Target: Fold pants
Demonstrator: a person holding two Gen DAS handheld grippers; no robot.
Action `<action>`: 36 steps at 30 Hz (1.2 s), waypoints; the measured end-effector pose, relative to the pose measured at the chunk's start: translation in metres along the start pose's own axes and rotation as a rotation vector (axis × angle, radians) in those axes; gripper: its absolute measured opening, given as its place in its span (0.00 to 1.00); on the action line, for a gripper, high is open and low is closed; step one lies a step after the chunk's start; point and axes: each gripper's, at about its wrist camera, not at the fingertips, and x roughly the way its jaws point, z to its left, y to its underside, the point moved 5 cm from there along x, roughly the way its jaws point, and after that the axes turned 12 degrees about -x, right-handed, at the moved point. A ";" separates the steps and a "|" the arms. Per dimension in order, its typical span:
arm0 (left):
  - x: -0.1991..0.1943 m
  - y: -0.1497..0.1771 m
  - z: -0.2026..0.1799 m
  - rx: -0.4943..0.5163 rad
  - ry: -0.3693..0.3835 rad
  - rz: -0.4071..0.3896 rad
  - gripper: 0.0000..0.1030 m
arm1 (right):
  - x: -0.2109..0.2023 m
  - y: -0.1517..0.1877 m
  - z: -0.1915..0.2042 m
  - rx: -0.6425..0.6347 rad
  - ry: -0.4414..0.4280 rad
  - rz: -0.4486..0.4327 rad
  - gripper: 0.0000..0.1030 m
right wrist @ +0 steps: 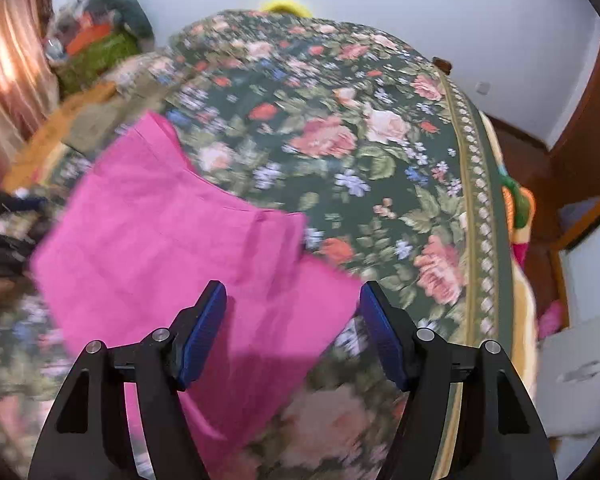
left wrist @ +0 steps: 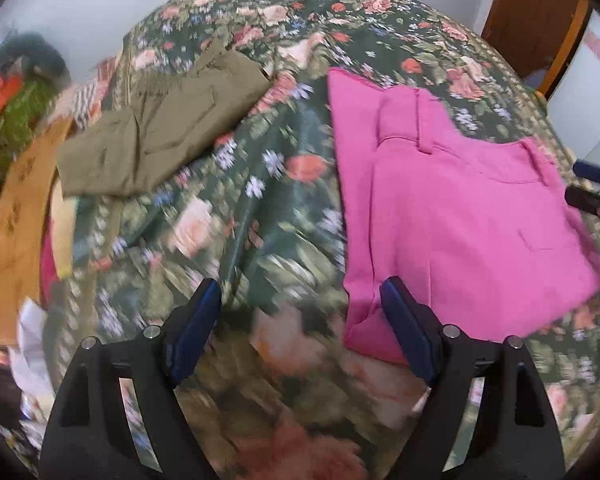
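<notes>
Folded pink pants (left wrist: 460, 216) lie flat on the floral bedspread (left wrist: 260, 220), waistband and pocket facing up. My left gripper (left wrist: 300, 284) hovers open over bare bedspread. Its right finger (left wrist: 404, 332) overlaps the pants' near left corner, and no cloth sits between the pads. In the right wrist view the pink pants (right wrist: 160, 232) spread from the left to the centre. My right gripper (right wrist: 292, 286) stands open above their near right corner, with the pink cloth below the gap and not pinched. Folded olive pants (left wrist: 160, 128) lie at the far left.
A mustard cloth (left wrist: 16, 220) hangs off the bed's left edge, with a heap of clothes (left wrist: 20, 92) beyond it. The bedspread's bordered right edge (right wrist: 484, 200) drops toward a white cabinet (right wrist: 580, 360). A wooden door (left wrist: 536, 20) stands at the far right.
</notes>
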 end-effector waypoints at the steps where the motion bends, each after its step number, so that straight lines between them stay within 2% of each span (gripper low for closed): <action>1: -0.001 0.003 -0.003 -0.007 0.008 0.006 0.80 | -0.008 0.002 0.003 0.011 -0.031 -0.015 0.63; 4: -0.007 0.013 -0.013 -0.016 0.043 0.023 0.80 | -0.022 0.010 0.015 0.000 -0.044 -0.031 0.63; 11: -0.026 0.029 -0.017 0.051 -0.040 -0.079 0.80 | -0.002 0.051 0.016 0.048 -0.058 0.031 0.63; 13: -0.028 0.028 -0.010 0.047 -0.057 -0.086 0.80 | -0.004 0.060 0.009 0.108 -0.097 0.010 0.63; 15: -0.031 0.026 0.000 0.019 -0.090 -0.087 0.80 | -0.010 0.062 0.005 0.122 -0.085 -0.001 0.63; 16: -0.033 0.024 0.005 0.005 -0.107 -0.085 0.76 | -0.014 0.063 0.005 0.114 -0.072 -0.006 0.62; 18: -0.039 0.019 0.010 -0.003 -0.117 -0.083 0.70 | -0.019 0.062 0.006 0.099 -0.079 -0.007 0.47; 22: -0.063 -0.006 -0.002 -0.007 -0.008 -0.135 0.70 | -0.034 0.049 0.003 0.091 -0.078 -0.062 0.44; 25: -0.073 -0.025 -0.028 0.057 0.062 -0.163 0.70 | -0.038 0.032 -0.005 0.101 -0.079 -0.107 0.44; 28: -0.067 -0.039 -0.057 0.120 0.110 -0.165 0.70 | -0.029 0.013 -0.011 0.094 -0.070 -0.122 0.44; 30: -0.056 -0.044 -0.073 0.141 0.130 -0.154 0.62 | -0.016 0.001 -0.014 0.090 -0.073 -0.116 0.44; 32: -0.038 -0.048 -0.087 0.148 0.138 -0.121 0.32 | -0.006 -0.005 -0.016 0.089 -0.068 -0.117 0.44; 34: -0.017 -0.048 -0.094 0.151 0.149 -0.070 0.21 | 0.007 -0.009 -0.018 0.089 -0.078 -0.110 0.43; 36: 0.001 -0.050 -0.094 0.135 0.127 -0.049 0.21 | 0.019 -0.011 -0.018 0.088 -0.093 -0.092 0.17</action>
